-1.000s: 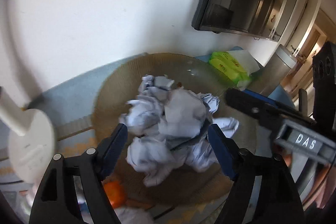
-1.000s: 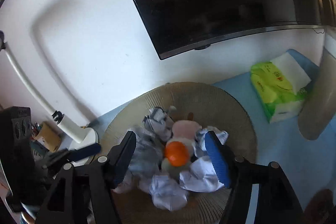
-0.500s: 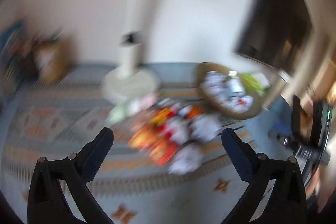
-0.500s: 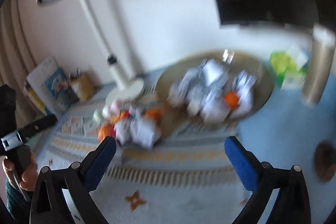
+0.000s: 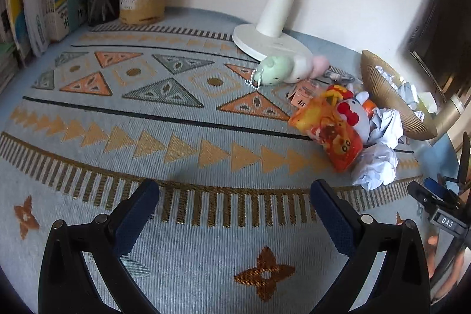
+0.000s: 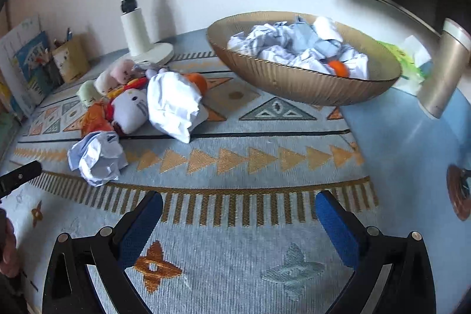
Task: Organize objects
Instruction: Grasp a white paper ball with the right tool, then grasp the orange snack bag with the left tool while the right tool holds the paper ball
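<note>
Both grippers, left gripper (image 5: 234, 206) and right gripper (image 6: 238, 219), have backed off the bowl (image 6: 309, 84), jaws now spread empty; paper balls (image 6: 97, 156) at left remain.

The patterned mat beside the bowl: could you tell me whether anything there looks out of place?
Yes. Two crumpled white paper balls lie loose on the patterned mat among plush toys, outside the ribbed golden bowl that holds the other crumpled paper.
</note>
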A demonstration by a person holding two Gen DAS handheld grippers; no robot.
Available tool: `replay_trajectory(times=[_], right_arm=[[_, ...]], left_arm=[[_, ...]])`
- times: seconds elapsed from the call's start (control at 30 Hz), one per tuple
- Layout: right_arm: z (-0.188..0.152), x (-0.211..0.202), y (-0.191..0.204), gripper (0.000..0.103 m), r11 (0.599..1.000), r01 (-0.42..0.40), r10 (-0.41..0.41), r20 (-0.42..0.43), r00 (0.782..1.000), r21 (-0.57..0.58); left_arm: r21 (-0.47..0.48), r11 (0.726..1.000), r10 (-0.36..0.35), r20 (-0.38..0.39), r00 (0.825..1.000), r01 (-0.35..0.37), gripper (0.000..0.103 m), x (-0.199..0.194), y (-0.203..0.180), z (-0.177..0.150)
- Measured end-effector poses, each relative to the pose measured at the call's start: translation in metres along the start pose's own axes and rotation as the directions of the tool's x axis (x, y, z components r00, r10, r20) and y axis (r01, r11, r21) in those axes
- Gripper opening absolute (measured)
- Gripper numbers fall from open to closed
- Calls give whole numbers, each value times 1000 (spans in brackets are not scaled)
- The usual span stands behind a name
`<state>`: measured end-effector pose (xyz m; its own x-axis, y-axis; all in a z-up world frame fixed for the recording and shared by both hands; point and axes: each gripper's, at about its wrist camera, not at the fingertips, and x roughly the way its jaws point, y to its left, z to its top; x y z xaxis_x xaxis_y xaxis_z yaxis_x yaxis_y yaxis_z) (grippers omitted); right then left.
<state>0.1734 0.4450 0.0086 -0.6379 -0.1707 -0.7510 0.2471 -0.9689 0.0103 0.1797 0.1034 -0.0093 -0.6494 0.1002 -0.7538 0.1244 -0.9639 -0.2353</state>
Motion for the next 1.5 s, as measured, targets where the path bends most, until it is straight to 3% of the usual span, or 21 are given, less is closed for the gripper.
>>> replay_trajectory(times=[0.27,0.33,0.4,0.47,0.57,0.6,0.7,0.73,0.77,0.8,0.9,0.93,1.0,1.1,1.2,1.27,1.3,1.33,1.4,1.5], right_arm=[[1,-14,3,103,999,27,-28,39,999,27],[-2,-29,12,103,995,-34,26,82,996,92],[-3,-33,40,103,990,-113,105,97,990,86],[4,-19,69,103,980,-196,195,33,980,23],[15,9,90,101,980,-194,196,-45,980,42],[19,16,90,99,975,-209,213,-50,976,68],[26,38,92,71,959,-264,274,-94,957,105],[25,42,92,55,951,-289,301,-110,947,110],[24,42,88,42,934,-334,347,-105,932,125],[22,38,82,42,927,-348,361,-85,929,137],[18,15,48,42,935,-317,320,7,947,160],[17,10,36,42,941,-295,296,21,955,162],[14,3,13,42,951,-262,261,30,965,165],[2,-2,-14,43,962,-206,198,61,978,179],[-1,-1,-29,43,936,-258,243,89,966,240],[1,-5,-35,43,924,-286,258,138,956,254],[0,-5,-37,43,923,-285,258,134,957,259],[0,-3,-37,43,919,-293,268,126,955,266],[1,-1,-37,43,911,-314,291,123,949,266],[2,-5,-33,43,918,-316,290,135,947,239]], left_arm=[[-65,997,-51,-4,999,51,102,-3,12,5],[-75,995,-61,2,998,61,102,-3,13,5],[-84,994,-68,5,998,68,102,-4,14,6],[-90,994,-61,10,998,62,102,-4,16,6],[-101,993,-65,15,998,66,102,-5,18,6],[-103,992,-66,15,998,67,102,-5,18,6],[-95,994,-46,13,999,47,102,-6,16,6],[-91,995,-35,10,999,36,102,-5,14,6],[-86,996,-27,2,1000,27,102,-4,12,7],[-85,996,-24,-18,1000,23,102,-3,6,8],[-120,978,-174,-32,984,169,102,-1,-17,11],[-104,978,-186,-33,982,182,102,1,-34,13],[-49,986,-159,-31,987,157,102,9,-60,17],[24,998,-62,-55,997,63,102,38,-98,27],[20,1000,-12,-52,999,13,102,53,-110,39],[84,994,76,-65,995,-71,93,61,-113,43],[133,987,102,-79,992,-91,79,64,-112,43],[155,985,92,-90,992,-77,65,63,-108,42],[205,977,80,-121,989,-54,51,52,-91,35],[267,961,104,-118,988,-69,51,29,-66,28]])
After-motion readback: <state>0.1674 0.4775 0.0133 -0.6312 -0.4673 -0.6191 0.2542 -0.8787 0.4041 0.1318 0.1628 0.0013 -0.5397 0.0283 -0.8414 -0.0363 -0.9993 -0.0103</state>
